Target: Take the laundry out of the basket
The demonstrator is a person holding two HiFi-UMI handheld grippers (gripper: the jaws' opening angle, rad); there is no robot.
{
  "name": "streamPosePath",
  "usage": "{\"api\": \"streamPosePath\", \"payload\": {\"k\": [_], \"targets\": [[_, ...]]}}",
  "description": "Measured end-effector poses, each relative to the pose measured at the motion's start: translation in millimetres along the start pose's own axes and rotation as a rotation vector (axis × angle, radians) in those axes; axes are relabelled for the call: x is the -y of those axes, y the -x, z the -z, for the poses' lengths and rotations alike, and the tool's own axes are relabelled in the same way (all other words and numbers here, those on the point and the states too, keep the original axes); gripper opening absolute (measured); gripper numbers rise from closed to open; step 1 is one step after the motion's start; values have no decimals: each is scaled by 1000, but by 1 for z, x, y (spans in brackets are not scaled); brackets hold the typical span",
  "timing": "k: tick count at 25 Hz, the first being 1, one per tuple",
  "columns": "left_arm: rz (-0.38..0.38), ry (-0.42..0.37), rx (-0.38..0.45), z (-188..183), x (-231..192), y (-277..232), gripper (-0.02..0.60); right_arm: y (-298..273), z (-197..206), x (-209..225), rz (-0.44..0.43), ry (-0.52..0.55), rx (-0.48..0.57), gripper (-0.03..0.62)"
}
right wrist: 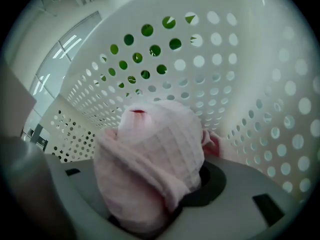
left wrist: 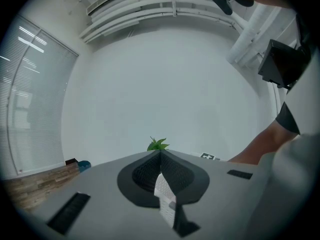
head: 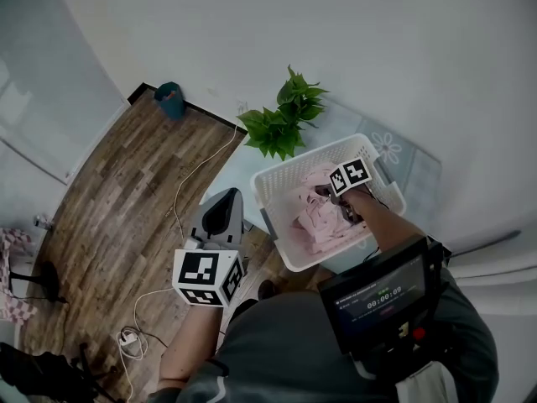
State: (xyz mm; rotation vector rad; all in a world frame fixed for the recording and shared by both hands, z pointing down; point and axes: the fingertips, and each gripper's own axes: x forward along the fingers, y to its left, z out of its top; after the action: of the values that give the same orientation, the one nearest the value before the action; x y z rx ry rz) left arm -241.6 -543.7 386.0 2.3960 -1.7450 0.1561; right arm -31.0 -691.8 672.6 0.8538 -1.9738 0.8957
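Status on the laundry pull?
Right gripper shut on pink laundry, inside basket. Left gripper shut, empty, outside basket. No obstruction seen.

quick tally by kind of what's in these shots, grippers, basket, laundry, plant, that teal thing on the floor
grippers: 2 (left gripper, right gripper)
basket: 1
pink laundry: 1 heap
plant: 1
teal pot: 1
total: 6
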Motion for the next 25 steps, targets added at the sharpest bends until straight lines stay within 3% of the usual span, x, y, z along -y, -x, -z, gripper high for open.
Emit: {"api": "streamPosePath", "payload": {"k": [12,25], "targets": [[87,-13,41,-17,33,-7,9,97,-46,-32,-36,16,357,259],[178,-45,69,-36,78,-23,9,237,-81,-63,-48,58,763,259]]}}
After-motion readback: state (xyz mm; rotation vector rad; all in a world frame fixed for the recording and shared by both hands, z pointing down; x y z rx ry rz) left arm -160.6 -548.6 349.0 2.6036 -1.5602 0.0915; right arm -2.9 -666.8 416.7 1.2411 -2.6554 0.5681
